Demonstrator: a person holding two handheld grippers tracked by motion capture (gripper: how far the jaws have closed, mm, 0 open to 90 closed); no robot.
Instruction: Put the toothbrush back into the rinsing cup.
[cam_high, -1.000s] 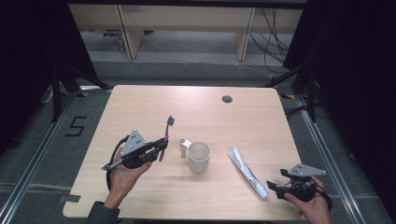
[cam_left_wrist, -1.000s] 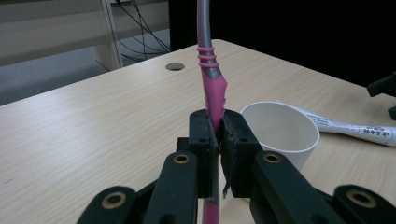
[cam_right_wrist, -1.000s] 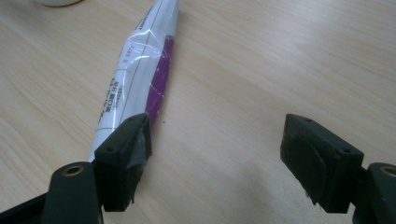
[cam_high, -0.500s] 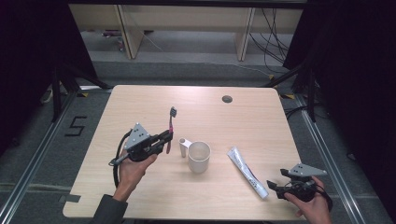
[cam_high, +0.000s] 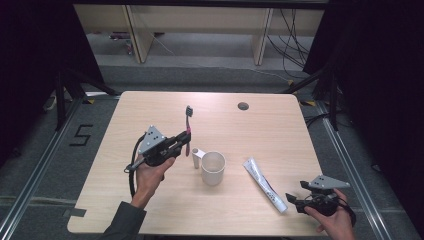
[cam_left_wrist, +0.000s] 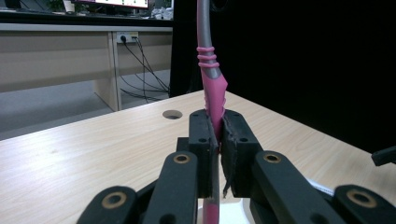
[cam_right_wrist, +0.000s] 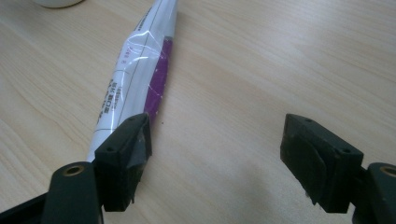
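My left gripper (cam_high: 184, 141) is shut on the pink handle of a toothbrush (cam_high: 188, 120), which stands nearly upright with its dark bristle head on top. In the left gripper view the pink handle (cam_left_wrist: 214, 95) is pinched between the two black jaws of the left gripper (cam_left_wrist: 218, 135). A white mug (cam_high: 213, 168) stands just right of that gripper on the table. A white and purple toothpaste tube (cam_high: 264, 183) lies flat right of the mug. My right gripper (cam_high: 295, 195) stands open at the tube's near end. In the right gripper view the tube (cam_right_wrist: 140, 74) lies beside the left jaw, with bare wood between the jaws of the right gripper (cam_right_wrist: 217, 154).
The light wooden table (cam_high: 150, 215) has a round cable hole (cam_high: 243, 106) near its far edge. Dark floor and black curtains surround the table, with desk legs and cables behind. The mug's base (cam_right_wrist: 58, 2) shows at the top left of the right gripper view.
My left hand has carried the toothbrush to the right and a little up, closer to the mug, and the brush stands more upright. The right gripper has stayed in place.
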